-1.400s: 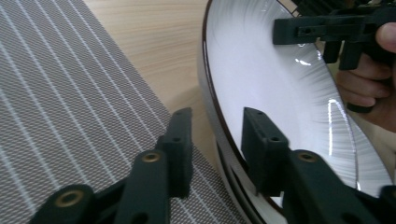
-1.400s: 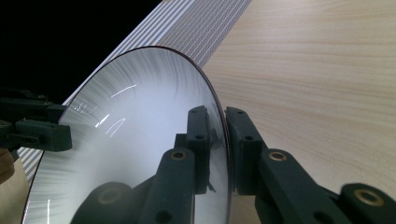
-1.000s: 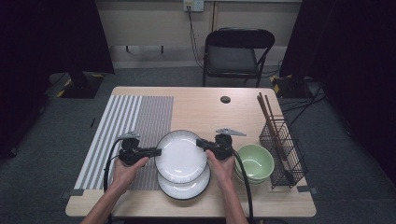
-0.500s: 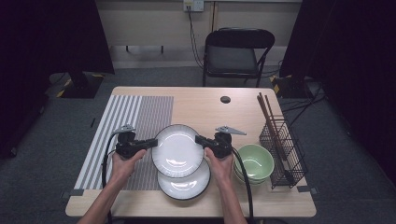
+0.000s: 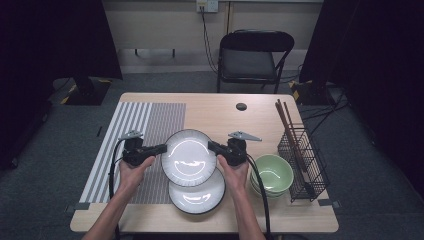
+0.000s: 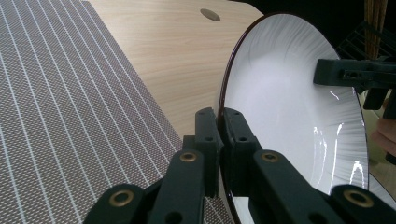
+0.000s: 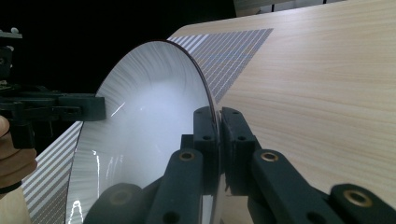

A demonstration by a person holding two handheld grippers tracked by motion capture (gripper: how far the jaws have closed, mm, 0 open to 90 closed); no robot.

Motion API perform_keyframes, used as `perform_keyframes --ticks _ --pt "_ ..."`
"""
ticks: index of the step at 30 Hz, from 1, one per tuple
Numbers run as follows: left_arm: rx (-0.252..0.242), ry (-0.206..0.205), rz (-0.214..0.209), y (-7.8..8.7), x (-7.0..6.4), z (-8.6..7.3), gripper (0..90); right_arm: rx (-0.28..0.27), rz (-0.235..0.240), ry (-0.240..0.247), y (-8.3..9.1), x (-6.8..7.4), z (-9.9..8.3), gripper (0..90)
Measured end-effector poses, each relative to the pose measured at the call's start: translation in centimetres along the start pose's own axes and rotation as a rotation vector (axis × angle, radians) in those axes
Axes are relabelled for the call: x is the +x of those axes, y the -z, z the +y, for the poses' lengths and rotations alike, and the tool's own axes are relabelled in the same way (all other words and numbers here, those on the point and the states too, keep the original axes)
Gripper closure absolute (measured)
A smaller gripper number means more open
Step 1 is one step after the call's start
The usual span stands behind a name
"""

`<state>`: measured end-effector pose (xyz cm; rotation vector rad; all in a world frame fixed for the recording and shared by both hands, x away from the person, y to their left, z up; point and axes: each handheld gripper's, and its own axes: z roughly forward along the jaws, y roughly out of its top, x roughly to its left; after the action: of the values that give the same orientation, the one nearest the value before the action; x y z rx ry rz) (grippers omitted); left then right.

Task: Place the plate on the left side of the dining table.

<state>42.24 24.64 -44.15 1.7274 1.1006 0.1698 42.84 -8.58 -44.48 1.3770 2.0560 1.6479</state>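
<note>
A white plate (image 5: 189,157) with a dark rim hangs above the table, held from both sides. My left gripper (image 5: 162,148) is shut on its left rim, and my right gripper (image 5: 212,146) is shut on its right rim. In the left gripper view the jaws pinch the plate (image 6: 289,107) edge, with the other gripper (image 6: 355,77) across it. The right gripper view shows the same plate (image 7: 144,140) clamped between its jaws. A second white plate (image 5: 196,194) lies on the table below, partly covered by the lifted one.
Stacked green bowls (image 5: 272,173) sit right of the plates. A black wire rack (image 5: 302,160) with chopsticks (image 5: 285,120) stands at the right edge. A striped placemat (image 5: 135,145) covers the table's left part. A folding chair (image 5: 252,55) stands behind the table.
Both grippers have lifted the upper plate off the stack and carried it a little away from the person; the lower plate now shows more.
</note>
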Motion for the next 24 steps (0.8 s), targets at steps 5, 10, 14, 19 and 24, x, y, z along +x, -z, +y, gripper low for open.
perform_keyframes --ticks 5,10,14,19,24 --pt "-0.005 0.002 0.004 0.4 0.2 0.2 85.9 0.002 0.011 0.007 -0.3 0.3 0.4 85.5" --pt "-0.016 -0.013 0.015 1.0 0.1 1.1 85.9 -0.007 0.024 0.015 -0.5 0.5 1.1 85.6" --pt "-0.027 -0.01 0.023 1.3 0.3 1.3 85.9 -0.007 0.029 0.025 -0.7 0.8 1.8 85.5" --pt "-0.031 -0.026 0.033 1.9 0.5 2.0 86.0 -0.008 0.036 0.027 -1.3 1.0 2.4 85.5" --pt "-0.046 -0.031 0.035 2.6 1.0 2.7 85.9 -0.016 0.048 0.039 -1.7 1.5 3.2 85.5"
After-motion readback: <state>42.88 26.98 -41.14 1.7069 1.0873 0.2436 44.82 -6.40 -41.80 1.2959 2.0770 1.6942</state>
